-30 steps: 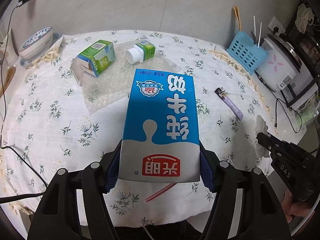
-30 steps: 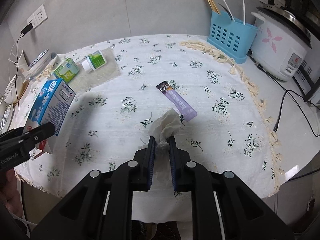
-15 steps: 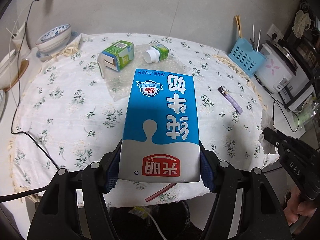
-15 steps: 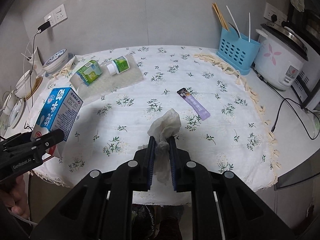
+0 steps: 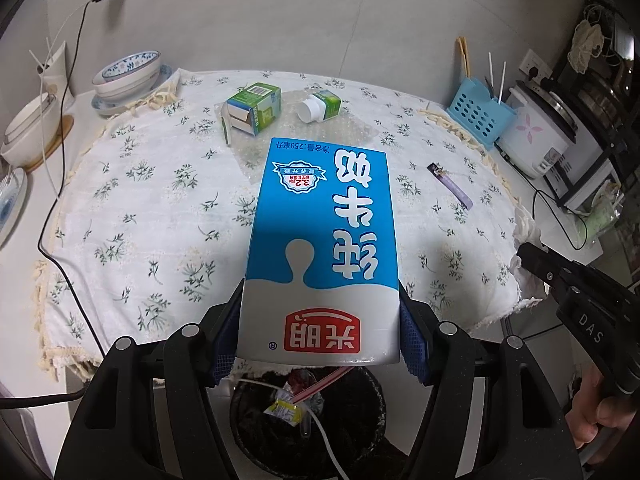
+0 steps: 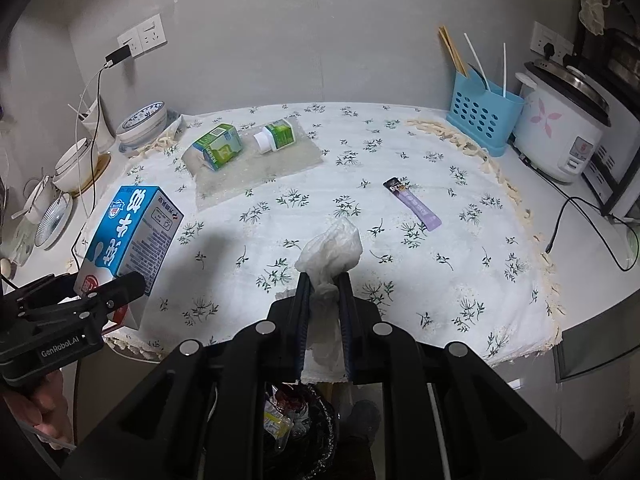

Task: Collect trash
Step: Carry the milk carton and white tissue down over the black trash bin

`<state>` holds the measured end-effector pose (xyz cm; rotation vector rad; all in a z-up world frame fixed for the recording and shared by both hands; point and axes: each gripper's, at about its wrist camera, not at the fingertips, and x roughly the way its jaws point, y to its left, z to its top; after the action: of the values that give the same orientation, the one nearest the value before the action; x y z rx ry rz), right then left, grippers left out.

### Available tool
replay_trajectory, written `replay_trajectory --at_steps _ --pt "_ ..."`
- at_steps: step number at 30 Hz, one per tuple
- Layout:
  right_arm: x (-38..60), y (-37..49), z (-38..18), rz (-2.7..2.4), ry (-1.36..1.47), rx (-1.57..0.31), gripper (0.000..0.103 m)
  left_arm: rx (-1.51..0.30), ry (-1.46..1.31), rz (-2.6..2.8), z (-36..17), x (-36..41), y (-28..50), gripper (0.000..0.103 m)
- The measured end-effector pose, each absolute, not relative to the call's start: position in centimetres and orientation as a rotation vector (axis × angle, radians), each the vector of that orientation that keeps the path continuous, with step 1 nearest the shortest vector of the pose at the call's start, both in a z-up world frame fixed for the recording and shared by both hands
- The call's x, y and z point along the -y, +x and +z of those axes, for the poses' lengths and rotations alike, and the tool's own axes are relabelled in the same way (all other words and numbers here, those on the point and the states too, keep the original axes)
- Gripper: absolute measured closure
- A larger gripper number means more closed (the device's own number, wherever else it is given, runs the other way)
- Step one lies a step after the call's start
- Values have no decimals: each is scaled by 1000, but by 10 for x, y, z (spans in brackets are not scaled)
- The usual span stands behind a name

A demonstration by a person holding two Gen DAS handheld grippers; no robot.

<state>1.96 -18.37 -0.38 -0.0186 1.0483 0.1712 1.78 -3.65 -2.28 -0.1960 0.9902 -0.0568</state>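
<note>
Both grippers have drawn back from the table since a second ago, so the black trash bin [image 5: 308, 420] now shows below the table's near edge, wrappers lying inside it. Farthest left on the floral tablecloth [image 6: 400, 280] sit stacked bowls [image 5: 128, 78]. Next come a green carton [image 5: 254, 108] on its side and a small green bottle [image 5: 320, 106], both lying on a clear plastic sheet. The left gripper [image 5: 320, 332] is clamped on the blue milk carton [image 5: 324, 240], pads pressed against its two sides, holding it off the table near the front edge and above the bin. To the right, a purple sachet [image 6: 412, 203] lies flat on the cloth. The right gripper [image 6: 324, 292] is closed narrowly around a crumpled white tissue [image 6: 330, 248], which bulges above the fingertips; it seems to hang over the bin too, though the gripper body hides most of it. Far right stand a blue utensil basket [image 6: 482, 118] and a white rice cooker [image 6: 560, 132].
</note>
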Motion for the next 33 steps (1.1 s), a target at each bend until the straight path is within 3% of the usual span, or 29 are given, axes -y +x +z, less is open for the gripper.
replay_trajectory --at_steps 33 --pt "140 -76 -13 246 -26 -1097 90 -1017 -248 -54 -40 3 -90 39"
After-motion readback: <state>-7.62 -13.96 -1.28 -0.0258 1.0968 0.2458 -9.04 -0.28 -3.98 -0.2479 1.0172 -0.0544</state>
